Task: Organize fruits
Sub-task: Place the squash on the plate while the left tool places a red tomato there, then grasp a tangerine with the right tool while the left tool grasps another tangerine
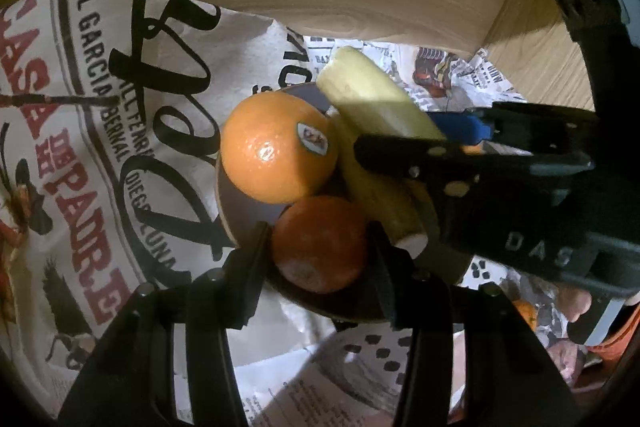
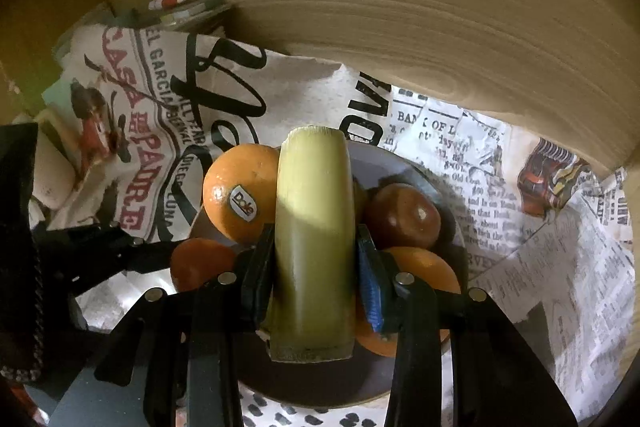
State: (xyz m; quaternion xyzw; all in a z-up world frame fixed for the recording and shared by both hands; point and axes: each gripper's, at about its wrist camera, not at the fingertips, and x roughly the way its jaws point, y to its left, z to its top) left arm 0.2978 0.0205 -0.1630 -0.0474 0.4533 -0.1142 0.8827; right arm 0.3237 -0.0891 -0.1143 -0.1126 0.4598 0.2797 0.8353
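Note:
A grey plate (image 2: 384,163) lies on printed paper and holds fruit. My left gripper (image 1: 320,239) is shut on a small dull orange fruit (image 1: 320,243) at the plate's near edge. Beside it sits a bright orange with a sticker (image 1: 276,147), also in the right wrist view (image 2: 240,195). My right gripper (image 2: 316,267) is shut on a pale yellow-green cut stalk piece (image 2: 314,227) held over the plate; it also shows in the left wrist view (image 1: 372,95). A dark red-brown round fruit (image 2: 402,215) and another orange (image 2: 424,263) lie on the plate's right side.
Printed newspaper sheets (image 1: 100,147) cover the surface around the plate. A curved wooden wall (image 2: 400,7) rises right behind the plate. A spotted paper (image 2: 304,419) lies at the near side. A stack of flat items (image 2: 184,11) sits at the far left.

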